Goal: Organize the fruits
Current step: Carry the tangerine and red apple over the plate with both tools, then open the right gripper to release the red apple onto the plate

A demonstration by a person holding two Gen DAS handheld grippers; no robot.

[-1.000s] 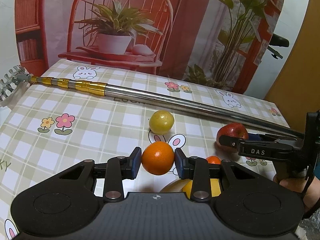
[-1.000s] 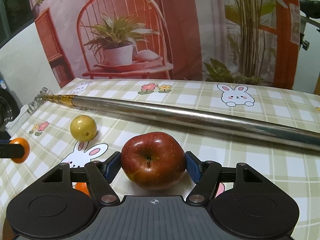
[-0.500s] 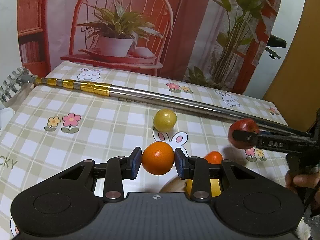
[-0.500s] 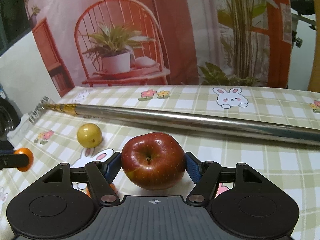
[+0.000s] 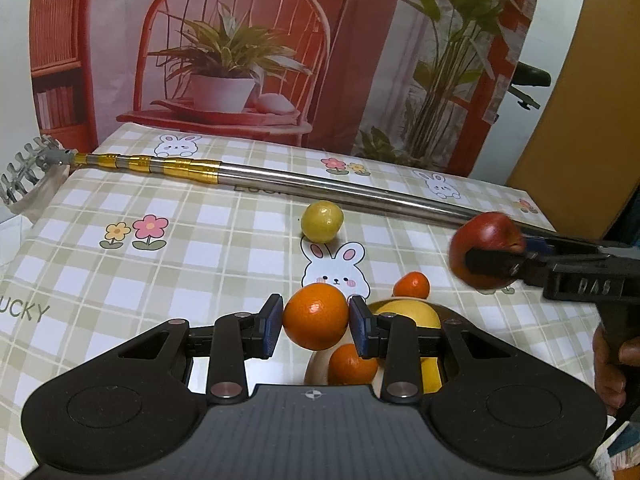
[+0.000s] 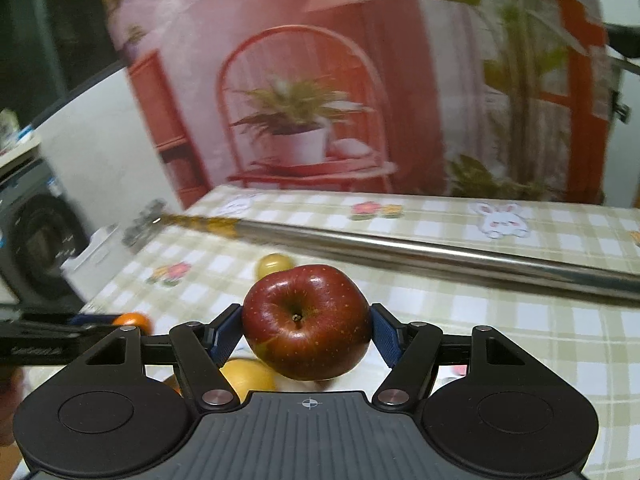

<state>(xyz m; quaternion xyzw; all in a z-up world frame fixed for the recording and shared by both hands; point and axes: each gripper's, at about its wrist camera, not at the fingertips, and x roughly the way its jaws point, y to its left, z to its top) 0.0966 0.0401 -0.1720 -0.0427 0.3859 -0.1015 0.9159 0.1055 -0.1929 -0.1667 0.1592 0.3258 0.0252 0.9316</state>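
Observation:
My left gripper [image 5: 316, 322] is shut on an orange [image 5: 316, 317] and holds it above the checked tablecloth [image 5: 160, 272]. Below it lie a yellow fruit [image 5: 408, 314] and a small orange [image 5: 352, 364], partly hidden by my fingers. Another small orange [image 5: 412, 285] and a yellow-green round fruit [image 5: 322, 222] lie on the cloth. My right gripper [image 6: 306, 330] is shut on a red apple [image 6: 306, 320], also seen at the right of the left wrist view [image 5: 486, 254], raised above the table. The yellow fruit [image 6: 246, 376] shows under the apple.
A long metal pole [image 5: 340, 194] with a gold section and a claw head [image 5: 28, 164] lies across the back of the table. A printed backdrop [image 5: 280, 40] stands behind the table. A dark appliance [image 6: 36, 248] stands off the table's left side.
Both grippers have risen with their fruit. The right gripper has swung the apple left and up, over the yellow fruit; the left gripper has lifted the orange, and a small orange under it has come into view.

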